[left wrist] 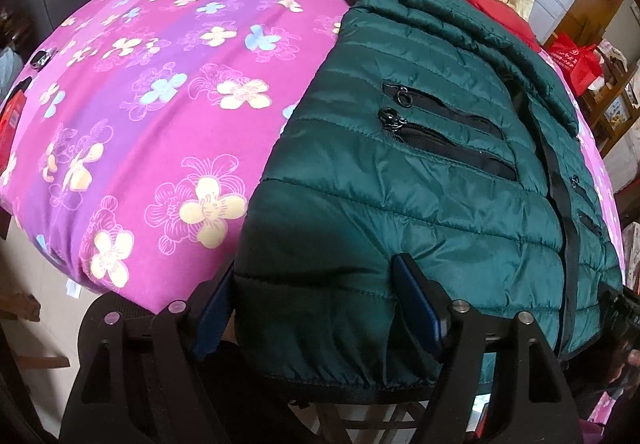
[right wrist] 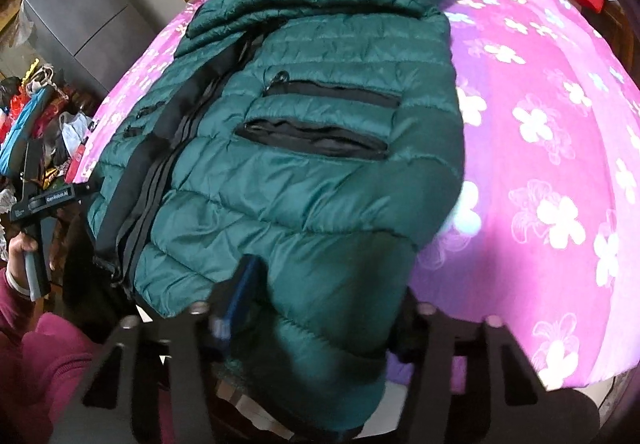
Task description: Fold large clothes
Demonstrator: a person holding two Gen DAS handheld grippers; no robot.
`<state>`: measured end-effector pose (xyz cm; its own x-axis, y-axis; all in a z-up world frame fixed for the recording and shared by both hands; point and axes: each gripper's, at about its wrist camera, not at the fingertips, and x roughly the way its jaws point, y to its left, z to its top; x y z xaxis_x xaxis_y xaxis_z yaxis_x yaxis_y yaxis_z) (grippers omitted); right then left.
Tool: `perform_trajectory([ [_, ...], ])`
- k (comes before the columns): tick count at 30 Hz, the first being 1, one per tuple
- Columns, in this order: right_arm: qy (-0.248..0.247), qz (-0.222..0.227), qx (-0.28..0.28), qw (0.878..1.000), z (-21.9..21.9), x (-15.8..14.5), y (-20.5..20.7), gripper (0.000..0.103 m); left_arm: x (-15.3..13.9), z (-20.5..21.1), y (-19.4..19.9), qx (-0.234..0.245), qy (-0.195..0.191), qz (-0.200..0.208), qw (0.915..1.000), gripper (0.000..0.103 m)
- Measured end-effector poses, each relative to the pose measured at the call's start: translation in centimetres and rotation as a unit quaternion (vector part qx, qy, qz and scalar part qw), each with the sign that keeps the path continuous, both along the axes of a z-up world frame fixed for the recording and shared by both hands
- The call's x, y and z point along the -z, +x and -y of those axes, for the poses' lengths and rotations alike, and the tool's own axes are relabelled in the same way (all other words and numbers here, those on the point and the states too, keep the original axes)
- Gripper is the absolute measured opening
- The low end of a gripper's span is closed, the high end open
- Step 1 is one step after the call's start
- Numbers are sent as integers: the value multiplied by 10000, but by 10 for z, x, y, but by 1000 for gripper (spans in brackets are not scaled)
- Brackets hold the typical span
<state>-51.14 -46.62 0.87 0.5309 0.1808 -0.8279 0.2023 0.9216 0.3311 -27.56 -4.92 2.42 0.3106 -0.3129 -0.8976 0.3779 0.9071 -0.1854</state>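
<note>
Between the jaws of the left gripper [left wrist: 320, 296] sits the near hem of a dark green quilted jacket [left wrist: 420, 172]; the two blue fingers [left wrist: 416, 300] stand wide on either side of a thick fold of it, so whether they press the cloth or only straddle it cannot be told. Ahead of those jaws the jacket lies spread on a bed under a pink flowered sheet [left wrist: 140, 104], two black zip pockets [left wrist: 448, 140] facing up, its collar at the far end. From the right wrist view, the right gripper [right wrist: 320, 308] likewise has the jacket's [right wrist: 312, 148] hem corner between its jaws, one blue finger [right wrist: 240, 292] showing and the other hidden behind the cloth; its grip is also unclear. Left of these jaws, a hand [right wrist: 24, 248] holds the other gripper's handle.
</note>
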Motion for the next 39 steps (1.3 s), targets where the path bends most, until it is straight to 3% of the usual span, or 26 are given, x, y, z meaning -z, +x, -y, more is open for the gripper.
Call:
perform_trajectory([
  [4,-85,159,40,9998,0,-6,0,36,-6,7,-4,173,187,91,9996,40],
  [6,-159,196,6,9997,-2,-9,1,33,-10,11,-7,239,317,189,9990,22],
  [9,-189,291,-29,9994,-2,-15,1,29,-18,15,-9,248,536,390,9975,2],
  [10,-175,349,-29,9992,0,-19,0,28,-21,14,-9,237,555,423,9973,0],
  [14,51,685,48,9976,9,-39,-1,25,-43,11,-6,256,300,499,9980,0],
  [19,87,1069,90,9942,20,-68,8,24,-84,12,8,144,-12,935,9955,0],
  [24,14,1383,260,9900,38,-93,28,24,-109,34,27,82,-25,1251,9921,0],
  [39,-136,1494,785,9856,98,-122,110,24,-148,97,102,-262,-176,1981,9797,0],
])
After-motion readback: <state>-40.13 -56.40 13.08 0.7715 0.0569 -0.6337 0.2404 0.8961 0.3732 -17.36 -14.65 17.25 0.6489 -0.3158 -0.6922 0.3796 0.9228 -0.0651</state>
